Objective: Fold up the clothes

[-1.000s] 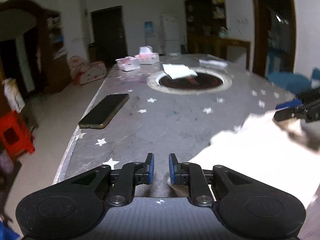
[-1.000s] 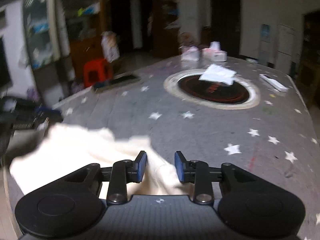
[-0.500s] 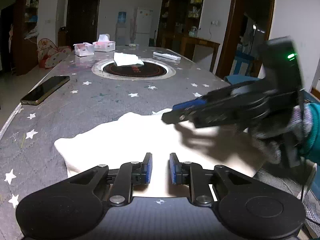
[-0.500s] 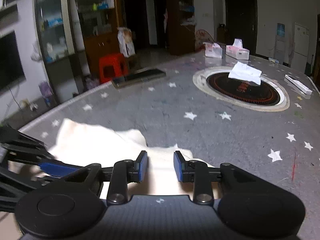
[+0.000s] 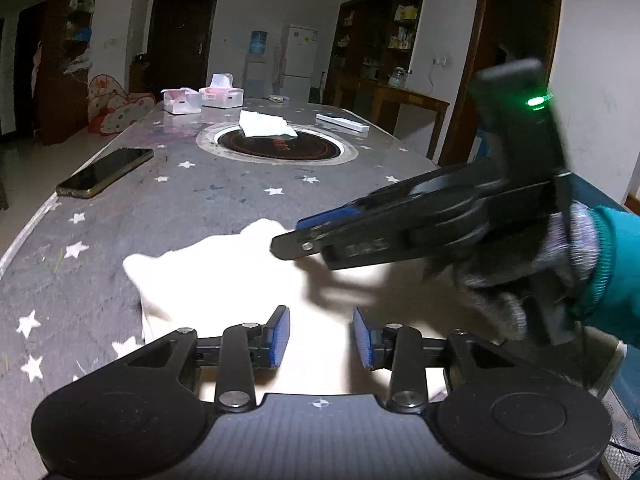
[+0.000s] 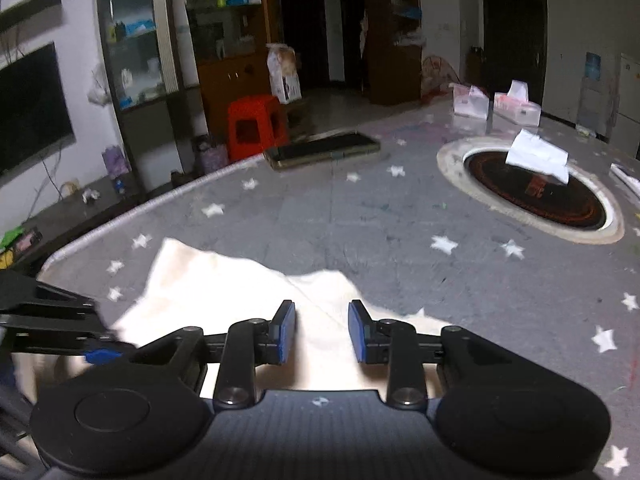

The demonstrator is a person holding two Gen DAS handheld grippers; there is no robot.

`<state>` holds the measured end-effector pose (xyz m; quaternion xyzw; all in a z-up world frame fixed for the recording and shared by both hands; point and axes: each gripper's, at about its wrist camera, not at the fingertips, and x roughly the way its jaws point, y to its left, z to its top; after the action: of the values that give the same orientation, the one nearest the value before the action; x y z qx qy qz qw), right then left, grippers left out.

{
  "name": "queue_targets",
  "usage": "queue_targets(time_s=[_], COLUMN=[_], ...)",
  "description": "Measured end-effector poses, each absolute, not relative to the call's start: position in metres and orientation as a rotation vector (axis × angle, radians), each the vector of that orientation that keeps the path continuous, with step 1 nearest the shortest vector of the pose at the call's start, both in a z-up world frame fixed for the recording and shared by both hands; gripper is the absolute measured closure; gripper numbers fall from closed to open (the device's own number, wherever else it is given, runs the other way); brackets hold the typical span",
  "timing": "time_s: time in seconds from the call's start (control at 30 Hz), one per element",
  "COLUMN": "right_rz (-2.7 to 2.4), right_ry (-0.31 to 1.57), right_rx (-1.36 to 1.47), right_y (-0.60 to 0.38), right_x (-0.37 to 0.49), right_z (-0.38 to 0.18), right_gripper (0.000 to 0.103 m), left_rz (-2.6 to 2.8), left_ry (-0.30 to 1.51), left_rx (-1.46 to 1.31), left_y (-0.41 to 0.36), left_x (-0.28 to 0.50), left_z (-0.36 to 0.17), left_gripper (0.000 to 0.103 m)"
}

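A cream-white garment lies crumpled on the near end of the grey star-patterned table; it also shows in the right wrist view. My left gripper is open and empty, its blue pads just above the cloth. My right gripper is open and empty over the cloth's right part. In the left wrist view the right gripper reaches in from the right above the garment, held by a gloved hand. The left gripper's tip shows at the lower left of the right wrist view.
A black phone lies near the table's left edge. A round inset hotplate with a white tissue sits mid-table. Two tissue boxes and a white remote lie at the far end. A red stool stands beyond the table.
Both grippers swung from facing apart to over the garment. The left jaws have opened wider. The right gripper has moved closer above the cloth.
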<state>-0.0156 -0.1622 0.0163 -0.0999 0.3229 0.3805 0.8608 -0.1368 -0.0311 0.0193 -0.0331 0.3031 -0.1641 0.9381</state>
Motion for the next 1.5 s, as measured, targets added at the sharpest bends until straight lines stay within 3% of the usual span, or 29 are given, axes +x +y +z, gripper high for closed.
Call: queue_targets(time_s=[0.37,0.77,1.5], right_rz=[0.747,0.618,0.420], right_ry=[0.659,0.671,0.622], right_rx=[-0.118,0.008,0.079], right_y=[-0.194,-0.264,-0.334], right_x=[-0.021,-0.044,-0.043], right_z=[0.036,0.020,0.032], right_gripper=[0.074,0.074,0.075], left_rz=[-0.271,-0.160,-0.148], left_ry=[0.595,0.604,0.609], left_rx=[-0.118,-0.210,-0.137], left_y=[-0.009,0.034,0.021], left_x=[-0.125,-0.109,-0.110], left_z=[0.026,0.017,0.017], left_gripper=[0.063,0.063,0.062])
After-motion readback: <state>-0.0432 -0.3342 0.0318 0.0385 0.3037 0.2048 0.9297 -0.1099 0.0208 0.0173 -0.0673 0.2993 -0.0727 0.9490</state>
